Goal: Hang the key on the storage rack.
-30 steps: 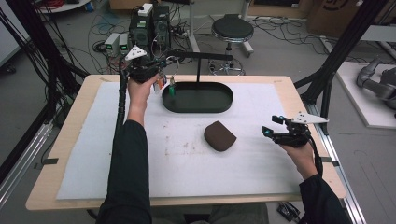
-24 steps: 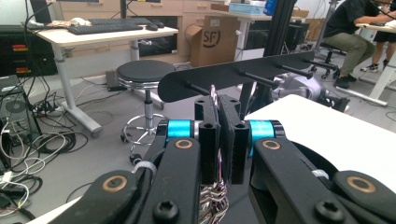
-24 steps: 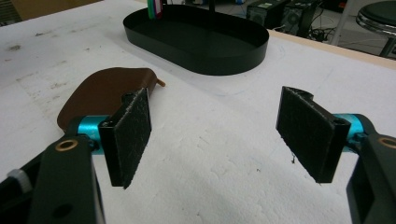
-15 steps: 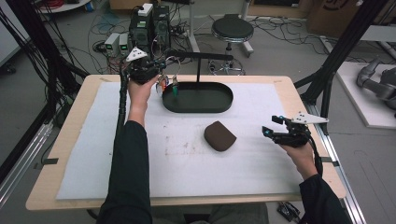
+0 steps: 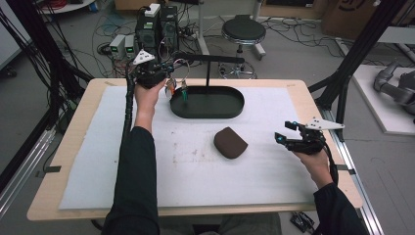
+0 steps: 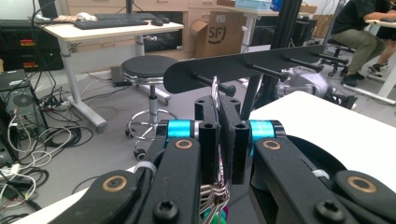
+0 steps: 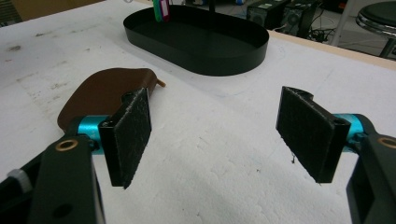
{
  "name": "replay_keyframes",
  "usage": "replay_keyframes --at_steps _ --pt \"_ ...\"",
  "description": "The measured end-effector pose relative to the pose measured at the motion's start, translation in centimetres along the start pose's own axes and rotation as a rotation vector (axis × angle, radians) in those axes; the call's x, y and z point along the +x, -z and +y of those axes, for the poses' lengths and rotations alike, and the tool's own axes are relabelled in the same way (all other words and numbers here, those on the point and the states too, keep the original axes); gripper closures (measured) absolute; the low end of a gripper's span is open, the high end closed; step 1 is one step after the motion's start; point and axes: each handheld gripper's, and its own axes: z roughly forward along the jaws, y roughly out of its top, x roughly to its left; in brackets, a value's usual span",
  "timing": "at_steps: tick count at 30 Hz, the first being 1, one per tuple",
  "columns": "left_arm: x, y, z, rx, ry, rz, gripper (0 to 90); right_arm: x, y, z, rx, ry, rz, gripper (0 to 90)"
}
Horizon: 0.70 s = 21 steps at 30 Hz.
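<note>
The oval black tray (image 5: 208, 111) lies bare while the left gripper (image 6: 219, 140), clamped on a metal key ring (image 6: 215, 93), holds it at the rack's peg (image 6: 212, 83); right gripper (image 7: 215, 135) gapes wide.

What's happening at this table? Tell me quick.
A person works with a gripper in each hand. The left gripper is shut on a key ring, with keys and tags hanging below, holding it up at a peg of the black rack above the black tray; the ring looks not yet hooked on. The right gripper is open and holds nothing, low over the white mat near a brown pouch.
</note>
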Motion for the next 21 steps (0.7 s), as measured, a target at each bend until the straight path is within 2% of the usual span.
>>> replay_keyframes --at_steps 5,9,15,21 --pt "0.14 0.00 -0.08 0.002 0.009 -0.010 86.2 0.01 0.01 0.00 0.000 0.003 0.000 26.8" --pt "0.09 0.00 -0.06 0.004 0.002 -0.002 86.1 -0.02 0.01 -0.01 0.000 0.002 0.000 26.8" --pt "0.04 0.21 0.13 -0.013 0.003 -0.002 87.8 0.03 -0.06 0.00 0.001 0.005 0.001 26.8" --pt "-0.29 0.71 0.36 0.005 -0.019 0.015 78.2 0.06 -0.03 0.02 0.000 0.004 0.001 26.8"
